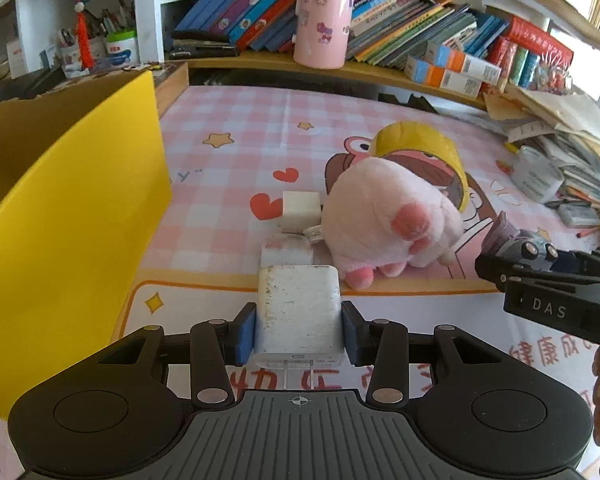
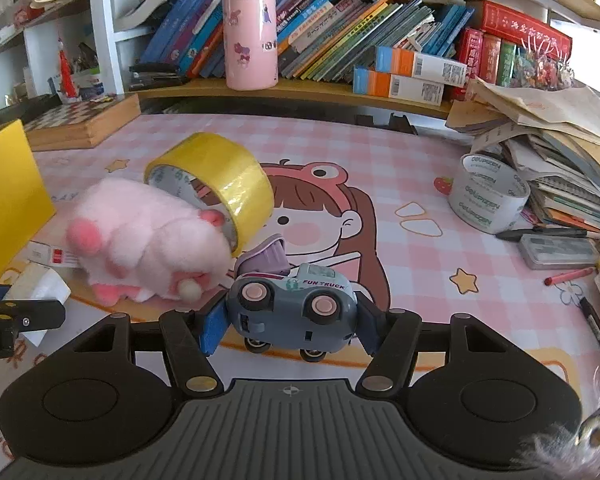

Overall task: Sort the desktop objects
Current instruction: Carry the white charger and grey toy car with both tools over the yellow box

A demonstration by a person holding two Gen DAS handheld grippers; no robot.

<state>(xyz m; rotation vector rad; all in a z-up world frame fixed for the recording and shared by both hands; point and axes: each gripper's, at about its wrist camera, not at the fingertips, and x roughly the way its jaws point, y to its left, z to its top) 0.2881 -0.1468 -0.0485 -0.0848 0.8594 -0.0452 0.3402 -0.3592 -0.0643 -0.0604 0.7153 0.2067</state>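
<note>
The left gripper [image 1: 299,330] holds a white charger [image 1: 298,314] between its two blue pads, with the metal prongs pointing back toward the camera. The yellow box [image 1: 72,216] stands just to the left of this gripper, very near, and its open top is on the upper left. So the coming move for the charger is probably a short one, leftward and a little up over the yellow wall. Only a brown inner wall shows — what is inside the box I cannot tell.

The right gripper [image 2: 290,326] holds a small grey toy truck [image 2: 294,312] across its body, its long axis running from finger to finger, and the wheels on one side face the camera. This gripper is farther from the box, because the pink plush toy [image 2: 148,248] and the left gripper are between them.

On the pink mat [image 2: 400,152] there remain a yellow tape roll [image 2: 236,184] leaning on the plush, a white tape roll [image 2: 488,196] on the right, and another white cube [image 1: 300,210] beside the plush.
</note>
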